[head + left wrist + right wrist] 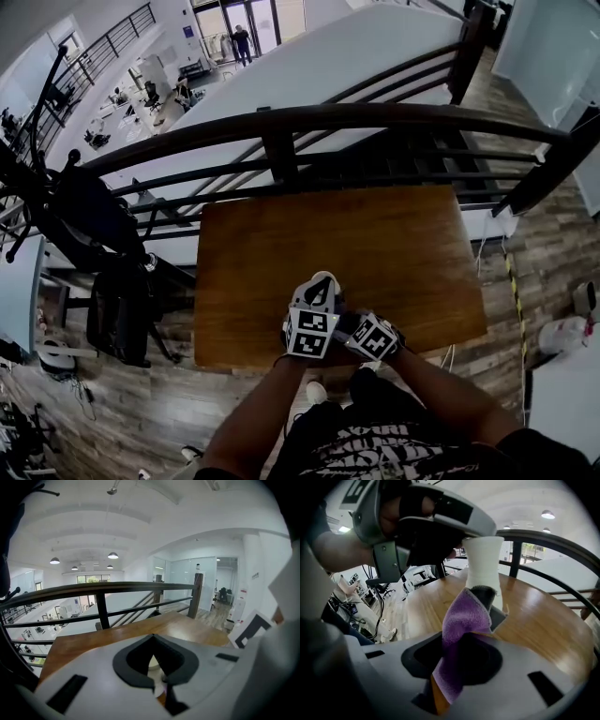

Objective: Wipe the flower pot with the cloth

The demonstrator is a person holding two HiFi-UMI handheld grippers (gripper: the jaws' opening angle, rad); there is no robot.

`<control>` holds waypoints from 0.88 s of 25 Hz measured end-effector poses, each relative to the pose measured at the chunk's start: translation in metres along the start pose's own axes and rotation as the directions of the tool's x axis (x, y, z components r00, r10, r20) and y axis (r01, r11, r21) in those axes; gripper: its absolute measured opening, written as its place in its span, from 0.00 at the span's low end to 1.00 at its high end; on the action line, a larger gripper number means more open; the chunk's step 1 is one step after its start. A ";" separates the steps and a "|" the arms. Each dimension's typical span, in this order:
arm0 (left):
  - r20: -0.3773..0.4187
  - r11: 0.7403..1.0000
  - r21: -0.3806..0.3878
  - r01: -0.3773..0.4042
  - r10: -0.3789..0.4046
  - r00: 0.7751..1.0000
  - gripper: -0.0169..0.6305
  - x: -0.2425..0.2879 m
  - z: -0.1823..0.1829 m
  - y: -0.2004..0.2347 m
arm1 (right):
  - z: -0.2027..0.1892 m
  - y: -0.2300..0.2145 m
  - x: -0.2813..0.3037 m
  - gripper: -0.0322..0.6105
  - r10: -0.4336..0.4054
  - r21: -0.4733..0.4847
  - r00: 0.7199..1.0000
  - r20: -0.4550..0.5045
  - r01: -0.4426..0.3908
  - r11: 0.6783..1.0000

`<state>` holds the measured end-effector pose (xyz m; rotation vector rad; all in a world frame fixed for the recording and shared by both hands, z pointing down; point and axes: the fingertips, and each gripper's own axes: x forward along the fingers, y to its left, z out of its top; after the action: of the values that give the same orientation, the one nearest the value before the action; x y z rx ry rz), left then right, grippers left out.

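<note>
The person stood at the near edge of the wooden tabletop (375, 244) with both tools drawn close together. The left tongs (156, 667) were closed on something pale, which by the look of it was the white flower pot (483, 562), gripped near its top and held up clear of the wood. The right tongs (490, 599) were narrowed onto a purple cloth (461, 620). A fold of it was clamped between the jaws and the loose end rose against the lower part of the pot.

To my eye the wiping was under way rather than finished. The cloth met the pot only low on the side facing the right tongs, and the upper wall showed bare above it. I could not tell how much had already been rubbed, since the pot looked evenly white. The far side and the rim seemed left to do, and then the pot had to be set down on the tabletop.
</note>
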<state>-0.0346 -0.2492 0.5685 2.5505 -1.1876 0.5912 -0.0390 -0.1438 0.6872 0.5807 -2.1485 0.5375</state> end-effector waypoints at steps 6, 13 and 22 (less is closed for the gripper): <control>0.053 1.000 0.011 -0.015 0.015 0.998 0.03 -0.013 0.016 -0.001 | -0.014 -0.036 -0.033 0.21 -0.102 0.082 0.993 0.052 0.098 0.992; 0.133 1.000 -0.008 -0.020 0.021 0.991 0.03 -0.033 0.038 -0.025 | -0.033 -0.078 -0.068 0.21 -0.202 0.180 0.975 0.090 0.183 0.966; 0.116 0.998 -0.033 0.048 -0.044 0.992 0.03 -0.021 0.032 -0.065 | -0.077 -0.146 -0.075 0.21 -0.273 0.265 0.962 0.029 0.256 0.930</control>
<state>0.0114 -0.2072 0.5258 2.6046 -1.1611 0.4133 0.1328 -0.2017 0.6959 1.0300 -2.0297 0.6602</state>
